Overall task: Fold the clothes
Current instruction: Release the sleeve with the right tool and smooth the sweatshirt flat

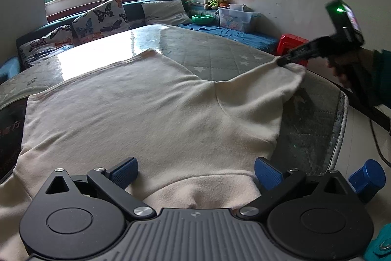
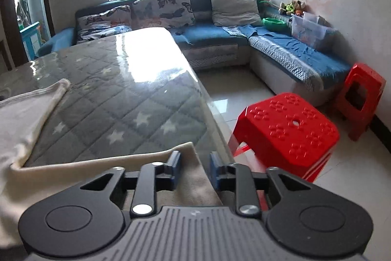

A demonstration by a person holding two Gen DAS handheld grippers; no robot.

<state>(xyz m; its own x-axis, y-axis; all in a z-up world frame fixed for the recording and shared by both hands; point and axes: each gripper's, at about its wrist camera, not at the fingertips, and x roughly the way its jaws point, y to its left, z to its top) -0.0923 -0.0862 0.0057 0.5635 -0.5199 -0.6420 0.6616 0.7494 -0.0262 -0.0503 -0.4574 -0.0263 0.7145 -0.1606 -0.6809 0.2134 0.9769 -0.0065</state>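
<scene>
A cream sweatshirt (image 1: 146, 114) lies spread flat on the bench (image 1: 220, 53), whose quilted star-patterned cover sits under a glossy clear sheet. The sheet throws back so much window glare that the far end of the bench washes out to white. The garment's near edge runs under the camera housing and is cut off there, so its collar or hem cannot be told apart.

The left gripper (image 1: 195, 171) hovers over the near part of the sweatshirt with its blue pads (image 1: 267, 173) spread wide and nothing pinched between them; whether the pads brush the fabric is hard to judge from this angle.

The right gripper (image 2: 194, 169) is at the end of the right sleeve (image 2: 190, 177), which reaches toward the bench's edge. In its own view the blue fingers (image 2: 174, 166) stand a little apart with the cuff lying between them, and a gap shows on each side of the cloth (released, as far as this view shows). From the left wrist view the same gripper (image 1: 284, 62) is blurred and its tips merge with the cuff, so contact cannot be read there. A hand (image 1: 347, 65) in a dark green sleeve holds it, partly cropped by the frame edge.

Past the bench edge stand two red stools (image 2: 288, 129), the farther one clipped, and a blue sofa (image 2: 281, 50) with butterfly cushions (image 2: 163, 6).
</scene>
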